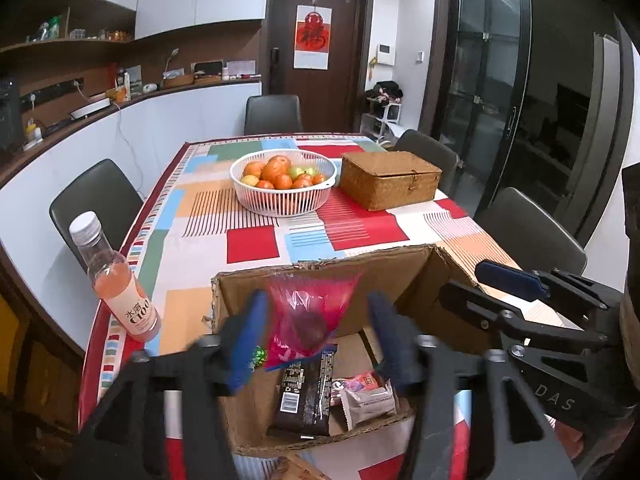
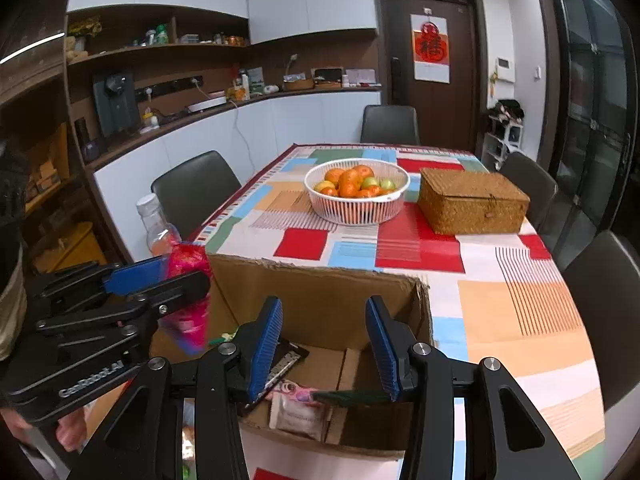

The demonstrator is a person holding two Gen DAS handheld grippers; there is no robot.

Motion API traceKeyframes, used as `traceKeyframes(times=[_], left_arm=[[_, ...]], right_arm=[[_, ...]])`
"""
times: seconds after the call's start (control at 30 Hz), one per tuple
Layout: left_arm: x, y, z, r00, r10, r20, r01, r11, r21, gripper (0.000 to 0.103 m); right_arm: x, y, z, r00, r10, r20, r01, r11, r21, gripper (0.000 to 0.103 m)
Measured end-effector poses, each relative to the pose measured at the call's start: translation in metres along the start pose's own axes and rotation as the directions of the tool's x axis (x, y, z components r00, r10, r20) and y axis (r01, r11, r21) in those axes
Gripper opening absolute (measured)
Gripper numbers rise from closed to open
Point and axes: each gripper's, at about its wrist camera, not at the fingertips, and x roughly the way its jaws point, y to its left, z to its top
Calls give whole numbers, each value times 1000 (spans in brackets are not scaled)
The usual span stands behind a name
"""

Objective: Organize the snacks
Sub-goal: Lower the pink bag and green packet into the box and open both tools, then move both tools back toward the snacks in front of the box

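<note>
My left gripper hangs over the near side of the open cardboard box, its blue pads spread apart. A pink translucent snack bag sits in the gap between them, clear of both pads as far as I can see, its lower end over the box's contents. My right gripper is beside it over the same box, jaws parted with nothing between the pads; a thin dark green strip lies near its right pad, but I cannot tell whether they touch.

Inside the box lie a dark brown bar wrapper, a small pale packet and a pink packet just beside it.

On the patterned tablecloth, left of the box, stands a capped bottle of pink drink. Farther back sit a white slatted basket holding oranges and a few green fruits, and to its right a closed woven box. Dark chairs ring the table, with a brown door behind.
</note>
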Motion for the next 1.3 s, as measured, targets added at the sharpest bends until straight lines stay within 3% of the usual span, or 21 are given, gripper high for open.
traceKeyframes(times=[0.7, 1.3], left_arm=[[-91, -20, -55, 995, 64, 72, -67, 997, 41, 61], [-92, -23, -136, 993, 56, -107, -54, 998, 23, 62]], right_arm=[[-59, 22, -51, 998, 60, 14, -59, 997, -54, 45], [-52, 34, -121, 980, 87, -177, -102, 992, -76, 45]])
